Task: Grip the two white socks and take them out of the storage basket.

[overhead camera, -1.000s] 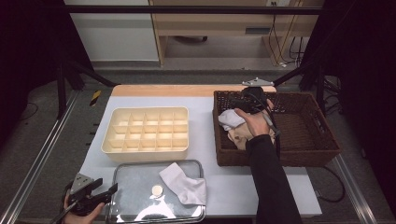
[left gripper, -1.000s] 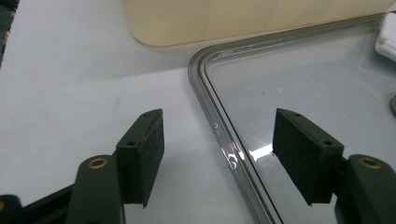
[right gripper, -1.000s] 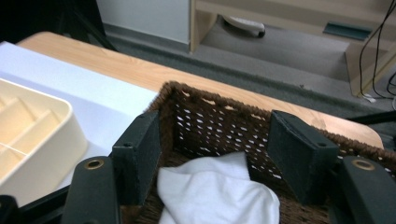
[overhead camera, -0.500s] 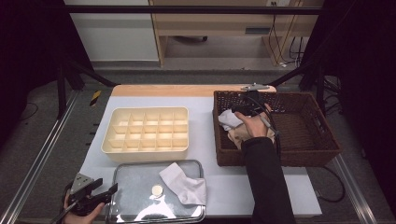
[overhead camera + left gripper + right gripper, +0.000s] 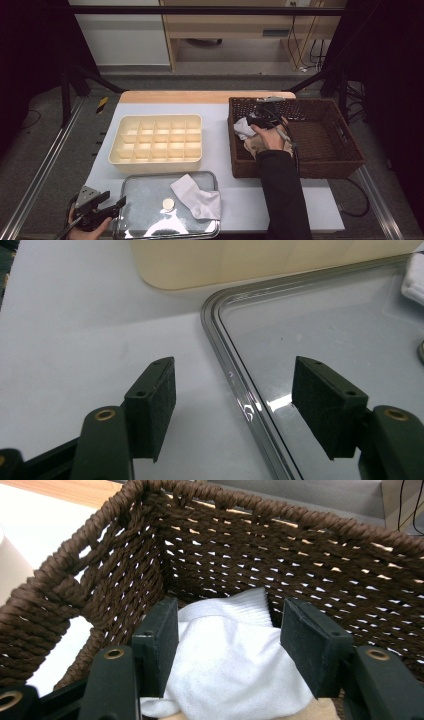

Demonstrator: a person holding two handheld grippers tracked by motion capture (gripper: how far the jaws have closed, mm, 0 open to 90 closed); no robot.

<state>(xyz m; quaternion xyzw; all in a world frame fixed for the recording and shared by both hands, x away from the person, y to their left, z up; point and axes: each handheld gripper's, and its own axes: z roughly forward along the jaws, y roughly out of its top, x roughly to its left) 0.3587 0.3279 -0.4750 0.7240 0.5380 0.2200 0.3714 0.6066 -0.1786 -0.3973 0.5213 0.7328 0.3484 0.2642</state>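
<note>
My right gripper [image 5: 255, 121] reaches down into the left end of a brown wicker basket [image 5: 300, 167]. In the right gripper view its jaws [image 5: 230, 625] straddle a white sock [image 5: 235, 655] lying in the basket's corner [image 5: 210, 545]. They have just been closing and stand open, with the sock between them. The same sock [image 5: 243, 129] rests on something beige [image 5: 255, 146]. My left gripper [image 5: 114, 200] lies open at the table's front left, its jaws [image 5: 232, 390] astride the corner rim of a silver tray [image 5: 220, 330]. Another white sock [image 5: 197, 196] lies on that tray [image 5: 145, 200].
A cream box with several compartments [image 5: 155, 118] sits mid-table behind the tray; its wall [image 5: 250, 260] appears in the left gripper view. A small round disc [image 5: 168, 203] lies on the tray beside the sock. A person's dark sleeve [image 5: 282, 200] crosses the table's front right.
The right hand has sunk lower into the basket, onto the white sock. The left gripper has kept still.
</note>
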